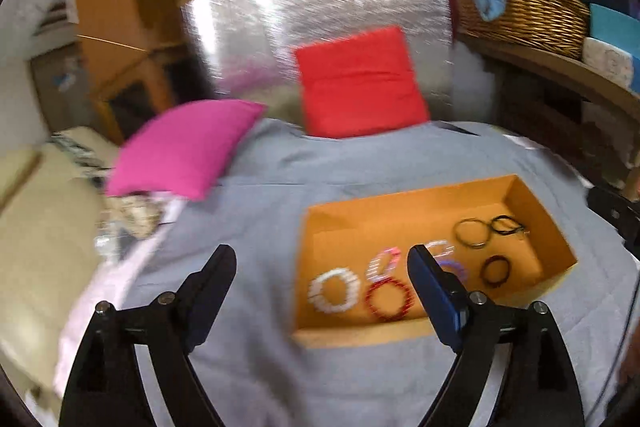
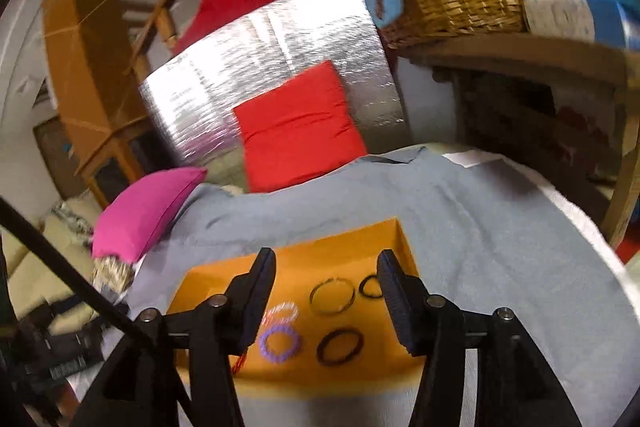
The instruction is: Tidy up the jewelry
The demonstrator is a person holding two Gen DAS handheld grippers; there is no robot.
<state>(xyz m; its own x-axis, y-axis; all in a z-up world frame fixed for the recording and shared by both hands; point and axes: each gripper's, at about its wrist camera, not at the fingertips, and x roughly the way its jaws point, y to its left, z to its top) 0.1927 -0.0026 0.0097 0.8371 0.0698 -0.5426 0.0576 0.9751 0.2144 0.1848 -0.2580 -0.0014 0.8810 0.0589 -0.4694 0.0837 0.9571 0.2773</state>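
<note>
An open orange cardboard box (image 1: 348,223) (image 2: 356,243) lies on a grey blanket and holds several bracelets. In the left wrist view I see a white bracelet (image 1: 334,290), a red one (image 1: 390,301), a pink one (image 1: 384,261) and dark rings (image 1: 496,269). In the right wrist view I see a purple bracelet (image 2: 279,343), a dark ring (image 2: 340,347) and a thin gold-dark ring (image 2: 332,295). My left gripper (image 1: 320,263) is open and empty, above the box's left edge. My right gripper (image 2: 326,267) is open and empty, above the box.
A pink cushion (image 1: 184,147) lies at the blanket's left and a red cushion (image 1: 360,83) leans on a silver foil panel (image 1: 320,7) behind. A wicker basket (image 1: 524,11) sits on a wooden shelf at right. A beige sofa (image 1: 36,235) is at far left.
</note>
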